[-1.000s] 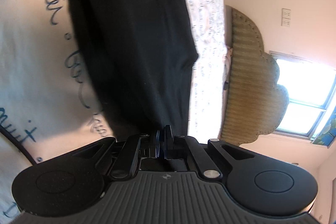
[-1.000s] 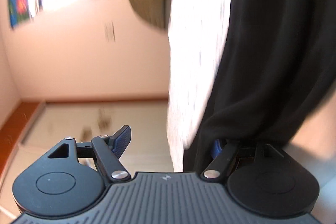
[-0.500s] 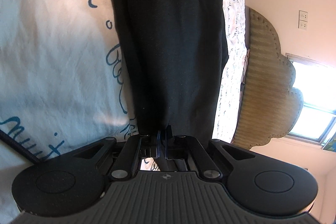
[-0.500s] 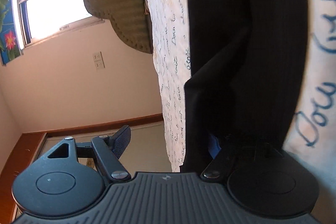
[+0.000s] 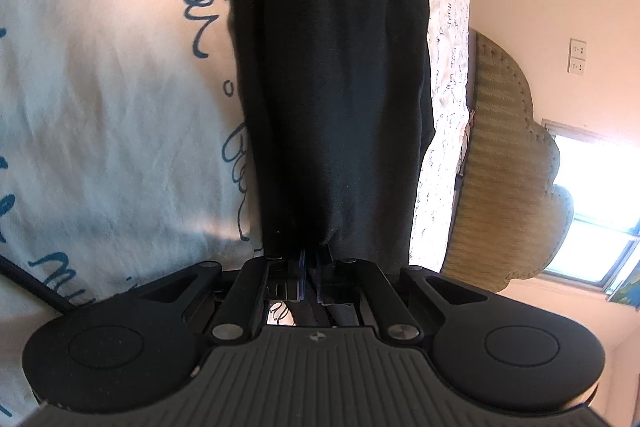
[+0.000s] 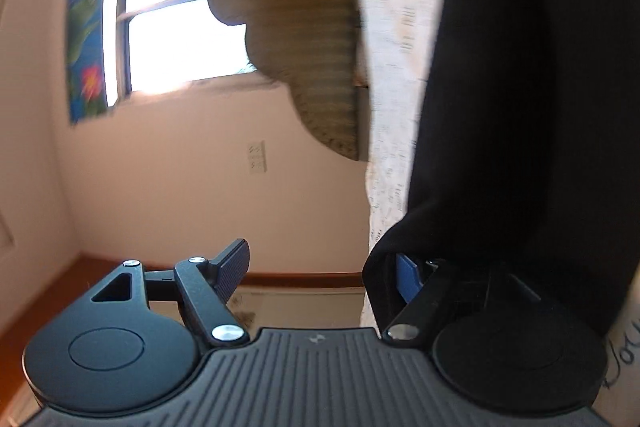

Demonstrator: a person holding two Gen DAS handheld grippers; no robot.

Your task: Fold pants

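Note:
Black pants lie stretched along a white bedsheet with blue script; a back pocket shows at the far end. My left gripper is shut on the near end of the pants, fabric pinched between its jaws. In the right wrist view the pants drape over the right finger of my right gripper. That gripper is open: its left finger stands free, and the blue pad of the right finger peeks from under the cloth.
A tan padded headboard stands at the bed's end, also in the right wrist view. A window, a floral picture and a wall socket are on the pink wall. A black cable crosses the sheet.
The left gripper has drawn the pants out straighter and flatter on the sheet. The right gripper has swung, its view now blurred, with the pants still draped over its right finger.

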